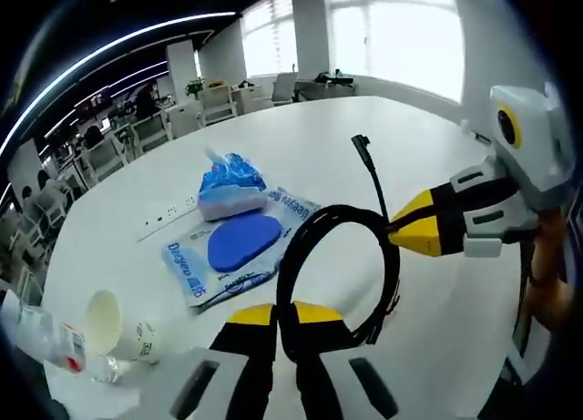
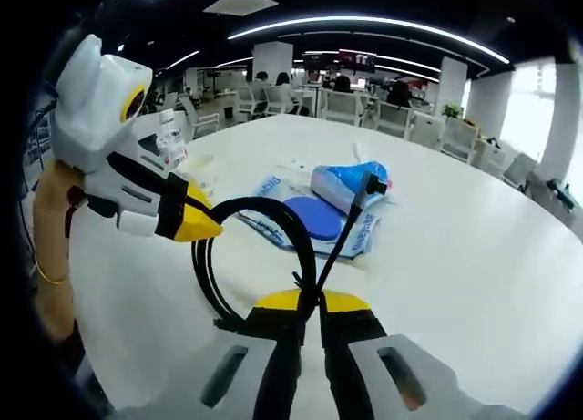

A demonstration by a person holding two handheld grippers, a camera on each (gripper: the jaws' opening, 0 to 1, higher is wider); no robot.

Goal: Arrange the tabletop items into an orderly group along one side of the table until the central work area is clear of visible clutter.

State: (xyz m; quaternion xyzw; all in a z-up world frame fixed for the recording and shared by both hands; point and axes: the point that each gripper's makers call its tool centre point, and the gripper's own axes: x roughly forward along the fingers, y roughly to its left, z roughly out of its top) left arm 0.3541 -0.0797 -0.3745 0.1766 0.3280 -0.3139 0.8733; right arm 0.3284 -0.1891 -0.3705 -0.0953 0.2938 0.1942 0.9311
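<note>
Both hand-held grippers, left (image 1: 284,322) and right (image 2: 310,312), pinch the black cable coil (image 1: 339,256) above the white bench (image 1: 273,128); a clear packet (image 1: 239,247) holding a blue pad (image 1: 242,240) lies beyond the coil.

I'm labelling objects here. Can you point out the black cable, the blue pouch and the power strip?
Black coiled cable (image 1: 301,242), left gripper view, left arc of loop.
Blue crumpled plastic pouch (image 1: 230,183), left gripper view, its middle.
White flat power strip (image 1: 168,215), left gripper view, its top face.

A coiled black cable (image 1: 337,256) stands lifted above the white worktop (image 1: 437,165), one plug end sticking up. Behind it a clear packet with a blue oval pad (image 1: 241,240) lies flat mid-worktop, a crumpled blue-white pouch (image 1: 230,188) resting on its far corner. A white power strip (image 1: 168,217) lies just beside them. A paper cup (image 1: 105,322) and plastic bottle (image 1: 41,333) lie tipped near the worktop's edge.
</note>
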